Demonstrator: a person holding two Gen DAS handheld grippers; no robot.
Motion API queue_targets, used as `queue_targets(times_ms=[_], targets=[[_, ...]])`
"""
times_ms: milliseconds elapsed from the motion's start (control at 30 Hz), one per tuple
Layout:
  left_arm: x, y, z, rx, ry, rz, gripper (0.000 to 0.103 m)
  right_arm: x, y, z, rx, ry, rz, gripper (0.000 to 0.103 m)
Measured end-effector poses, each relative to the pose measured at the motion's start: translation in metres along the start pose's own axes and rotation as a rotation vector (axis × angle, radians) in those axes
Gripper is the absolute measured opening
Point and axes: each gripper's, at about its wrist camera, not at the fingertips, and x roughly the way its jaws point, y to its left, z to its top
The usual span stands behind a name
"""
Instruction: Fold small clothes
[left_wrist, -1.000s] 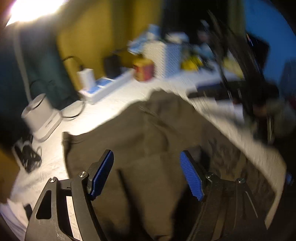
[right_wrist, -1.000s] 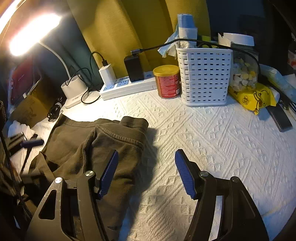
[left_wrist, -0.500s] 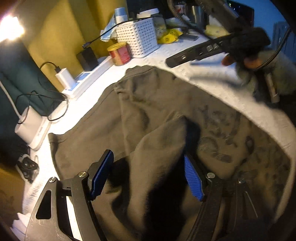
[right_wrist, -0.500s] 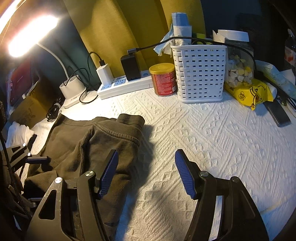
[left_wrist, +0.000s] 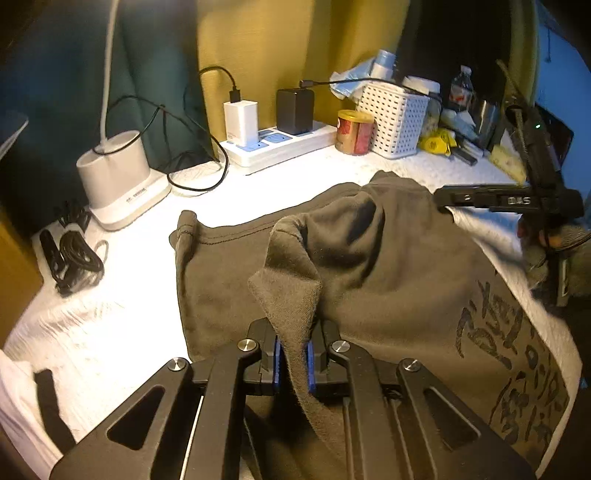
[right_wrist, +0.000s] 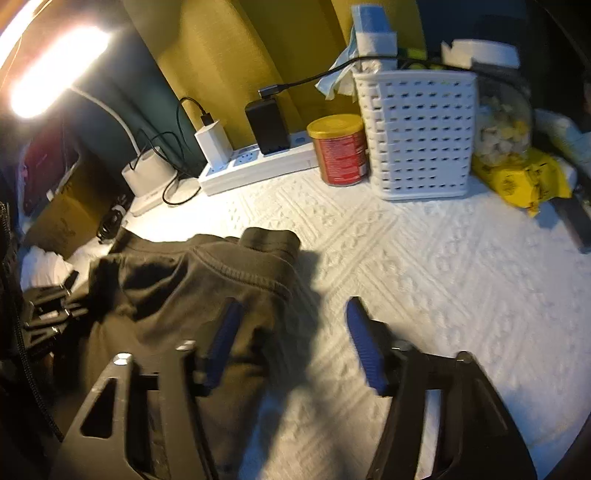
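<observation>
A dark olive-brown garment (left_wrist: 388, 266) with a black print lies rumpled on the white textured cloth (left_wrist: 122, 332). My left gripper (left_wrist: 293, 363) is shut on a fold of its edge, which rises up between the blue pads. In the right wrist view the garment (right_wrist: 177, 288) lies at the left with its hemmed edge toward the middle. My right gripper (right_wrist: 291, 339) is open and empty above the garment's right edge. It also shows in the left wrist view (left_wrist: 517, 201) at the right.
Along the back wall stand a lamp base (left_wrist: 118, 177), a power strip (right_wrist: 258, 166) with chargers, a red can (right_wrist: 341, 153), a white basket (right_wrist: 417, 133) and a yellow packet (right_wrist: 517, 179). Black cables (left_wrist: 74, 254) lie at the left.
My left gripper has closed on a fold of the garment and lifted it. My right gripper has stayed open and shifted slightly over the garment's edge.
</observation>
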Motion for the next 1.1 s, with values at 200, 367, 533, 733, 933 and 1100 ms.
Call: queue_targets(times_ms=[200, 367, 533, 733, 933, 1100], targets=[[-0.013, 0.008, 0.000, -0.089, -0.050, -0.041, 0.007, 0.028, -0.007, 0.012, 0.094, 0.057, 0.135, 0.015], [-0.035, 0.013, 0.007, -0.118, -0.118, -0.025, 0.006, 0.014, 0.017, 0.030, -0.001, -0.008, 0.129, 0.012], [-0.028, 0.030, 0.003, -0.150, -0.093, 0.008, 0.006, 0.021, 0.034, 0.041, -0.069, -0.006, 0.088, 0.012], [-0.010, 0.041, -0.015, -0.201, -0.013, 0.001, 0.007, 0.047, 0.046, 0.035, -0.127, 0.037, 0.016, 0.017], [-0.015, 0.046, -0.018, -0.235, -0.012, 0.027, 0.008, 0.043, 0.042, 0.033, -0.122, 0.022, -0.021, 0.033], [-0.024, 0.042, -0.022, -0.241, -0.015, 0.035, 0.008, 0.029, 0.041, 0.029, -0.119, 0.004, -0.038, 0.033]])
